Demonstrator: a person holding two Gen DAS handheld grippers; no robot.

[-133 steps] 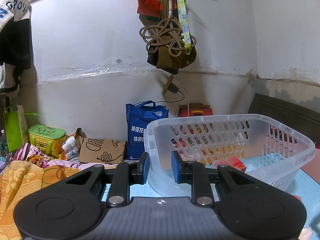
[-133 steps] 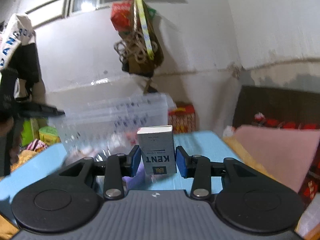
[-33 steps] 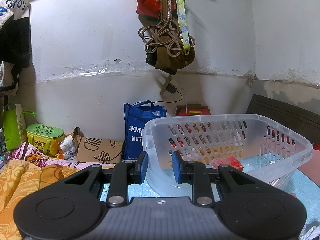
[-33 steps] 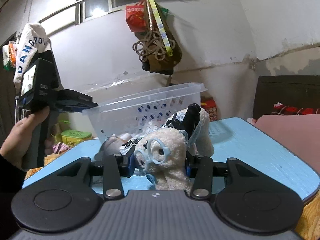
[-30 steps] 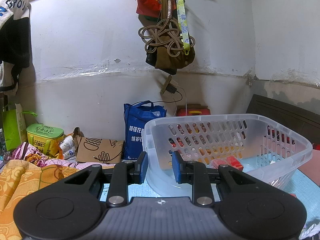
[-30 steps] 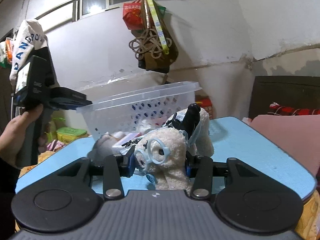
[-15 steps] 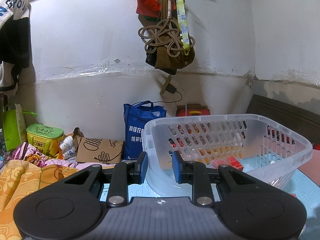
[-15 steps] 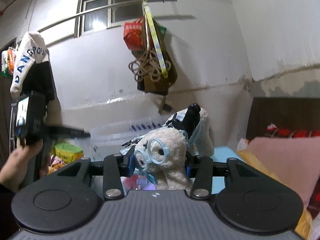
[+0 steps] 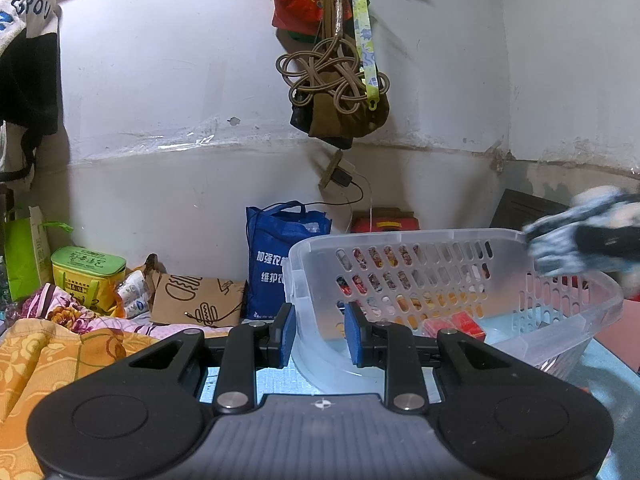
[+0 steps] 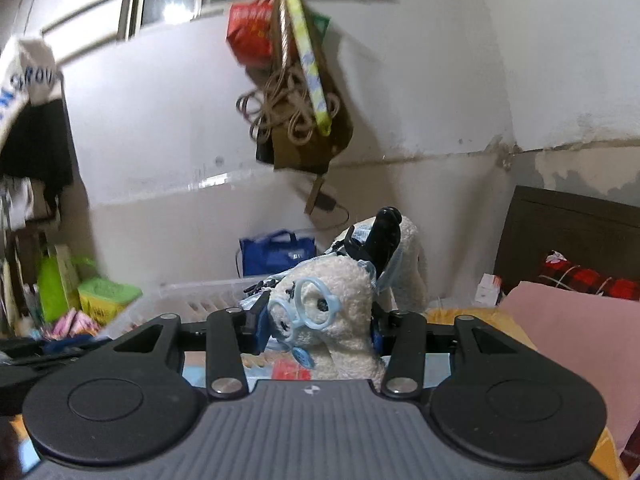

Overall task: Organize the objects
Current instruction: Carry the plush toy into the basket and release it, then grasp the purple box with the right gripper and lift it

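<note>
**Plush toy being carried over the clear basket**

Cream-white plush toy (image 10: 340, 300), fitted with pale blue plastic glasses and a black part sticking up behind its head, is being held between the blue pads of the right gripper (image 10: 318, 320). Its jaws have just been opening, yet the toy is still being touched on both sides by the pads. Beneath the toy, the rim of the clear perforated plastic basket (image 10: 208, 286) is being seen, with a red packet (image 10: 290, 368) lying inside it.

In the left wrist view, the near-left corner wall of the basket (image 9: 400, 276) is being pinched by the left gripper (image 9: 320, 336), whose jaws are being kept narrow, one pad outside and one inside. The basket is being steadied on the light blue table top (image 9: 280, 384). Red packets (image 9: 456, 326) are lying on the basket floor. At the far right, over the basket's rim, the toy is showing as a blurred white and black shape (image 9: 580, 244).
</note>
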